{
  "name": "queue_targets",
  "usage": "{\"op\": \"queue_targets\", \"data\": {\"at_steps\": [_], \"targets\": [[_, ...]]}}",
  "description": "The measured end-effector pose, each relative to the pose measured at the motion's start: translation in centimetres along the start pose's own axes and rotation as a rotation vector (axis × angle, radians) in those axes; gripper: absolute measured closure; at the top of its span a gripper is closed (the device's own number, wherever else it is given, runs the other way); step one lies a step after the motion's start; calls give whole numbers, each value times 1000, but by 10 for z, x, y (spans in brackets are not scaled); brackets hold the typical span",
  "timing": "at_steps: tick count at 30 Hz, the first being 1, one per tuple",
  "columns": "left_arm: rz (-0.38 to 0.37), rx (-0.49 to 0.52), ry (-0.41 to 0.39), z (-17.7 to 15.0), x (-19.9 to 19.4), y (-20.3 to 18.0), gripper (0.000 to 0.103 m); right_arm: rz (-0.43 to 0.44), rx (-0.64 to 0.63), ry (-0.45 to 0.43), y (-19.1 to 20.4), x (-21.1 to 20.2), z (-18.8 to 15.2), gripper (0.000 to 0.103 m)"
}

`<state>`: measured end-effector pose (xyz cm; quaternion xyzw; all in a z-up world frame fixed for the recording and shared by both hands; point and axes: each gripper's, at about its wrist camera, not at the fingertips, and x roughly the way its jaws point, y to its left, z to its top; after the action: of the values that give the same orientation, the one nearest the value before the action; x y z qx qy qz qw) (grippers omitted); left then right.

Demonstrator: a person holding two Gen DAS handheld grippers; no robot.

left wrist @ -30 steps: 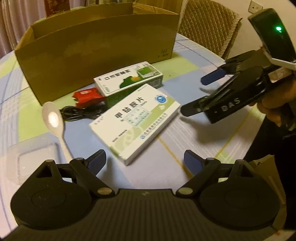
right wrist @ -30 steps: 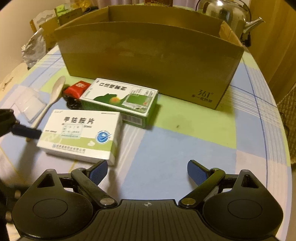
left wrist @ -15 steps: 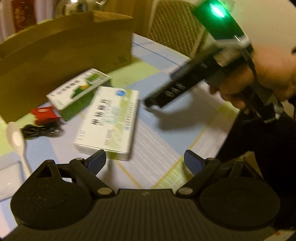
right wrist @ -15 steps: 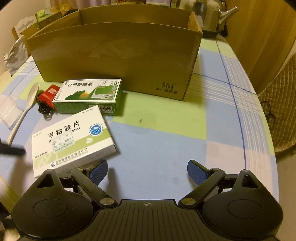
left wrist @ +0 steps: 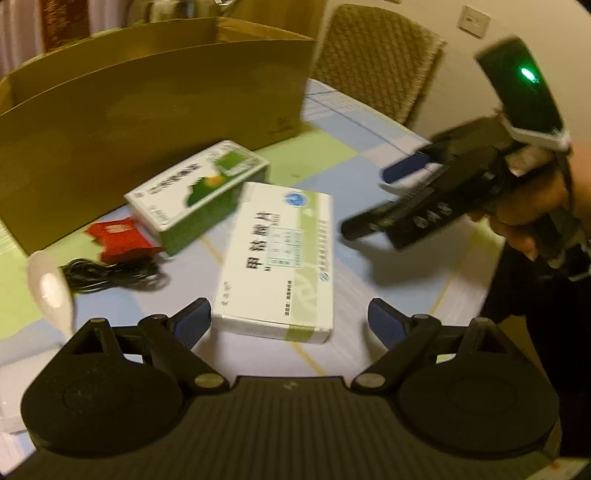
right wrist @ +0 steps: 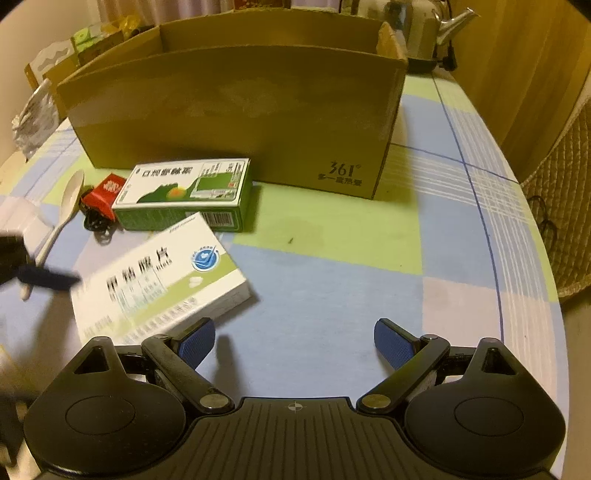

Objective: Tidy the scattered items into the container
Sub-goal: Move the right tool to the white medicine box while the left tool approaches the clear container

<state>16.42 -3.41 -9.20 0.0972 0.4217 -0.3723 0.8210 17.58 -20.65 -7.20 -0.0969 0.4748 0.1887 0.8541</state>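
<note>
An open cardboard box (left wrist: 147,103) (right wrist: 236,110) stands at the back of the table. In front of it lie a green medicine box (left wrist: 195,192) (right wrist: 184,192), a white medicine box (left wrist: 280,258) (right wrist: 159,280), a red packet (left wrist: 118,240) (right wrist: 105,188), a coiled black cable (left wrist: 107,277) (right wrist: 96,223) and a white spoon (left wrist: 50,291) (right wrist: 66,206). My left gripper (left wrist: 290,323) is open, and the white box's near end lies between its fingers. The left pad is close to the box's corner. My right gripper (right wrist: 295,341) (left wrist: 376,199) is open over bare tablecloth, to the right of the white box.
A clear plastic tub (right wrist: 18,221) sits at the table's left edge. A kettle (right wrist: 424,29) stands behind the cardboard box. A wicker chair (left wrist: 376,55) (right wrist: 565,221) is beside the table. A hand (left wrist: 532,206) holds the right gripper.
The left gripper has swung back onto the white box, whose near end now lies between its fingers. The box has turned a little. The right gripper shifted right, then held still.
</note>
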Motion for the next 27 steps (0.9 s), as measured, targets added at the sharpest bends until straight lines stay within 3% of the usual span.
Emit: {"op": "queue_targets", "data": {"at_steps": [5, 8, 18, 22, 27], "targets": [[-79, 37, 4, -8, 6, -33, 14, 17, 43, -2, -1, -7, 1, 12], [-60, 47, 0, -11, 4, -44, 14, 33, 57, -5, 3, -13, 0, 12], [202, -80, -51, -16, -54, 0, 14, 119, -13, -13, 56, -12, 4, 12], [311, -121, -41, -21, -74, 28, 13, 111, -39, 1, 73, -2, 6, 12], [395, -172, -19, -30, -89, 58, 11, 79, -89, 14, 90, 9, 5, 13]]}}
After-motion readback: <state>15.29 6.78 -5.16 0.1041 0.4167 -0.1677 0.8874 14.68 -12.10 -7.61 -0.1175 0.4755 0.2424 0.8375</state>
